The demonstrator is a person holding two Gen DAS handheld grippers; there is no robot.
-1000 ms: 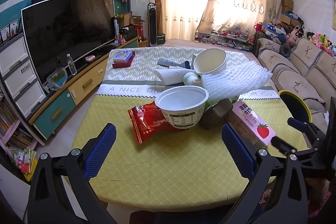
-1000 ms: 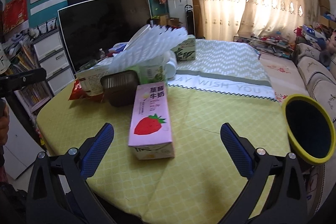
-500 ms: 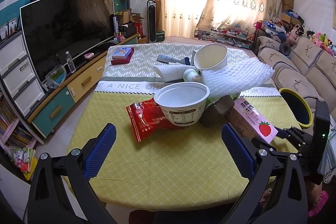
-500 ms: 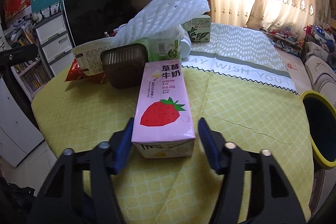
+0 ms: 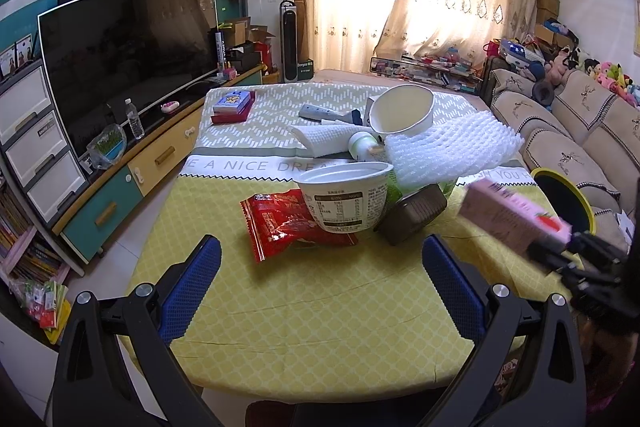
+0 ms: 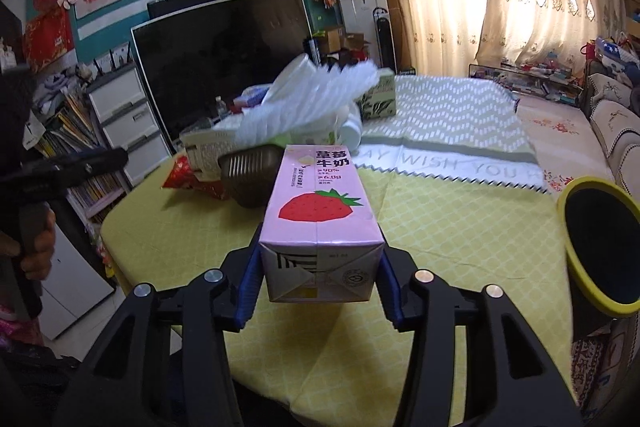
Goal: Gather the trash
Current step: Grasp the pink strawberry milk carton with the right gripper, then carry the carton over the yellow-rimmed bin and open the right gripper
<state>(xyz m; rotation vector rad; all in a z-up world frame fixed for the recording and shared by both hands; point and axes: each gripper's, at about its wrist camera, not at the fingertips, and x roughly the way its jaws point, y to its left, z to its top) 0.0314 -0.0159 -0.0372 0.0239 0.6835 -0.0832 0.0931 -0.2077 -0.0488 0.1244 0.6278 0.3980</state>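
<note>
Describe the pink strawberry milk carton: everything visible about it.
The strawberry milk carton is a pink rectangular paperboard box with a red strawberry picture and dark Chinese print on its upper face, and folded seams on the white end facing the camera. It lies lengthwise, clamped on both sides between the blue pads of the right gripper. It appears lifted off the yellow tablecloth. In the left wrist view it is motion-blurred.
</note>
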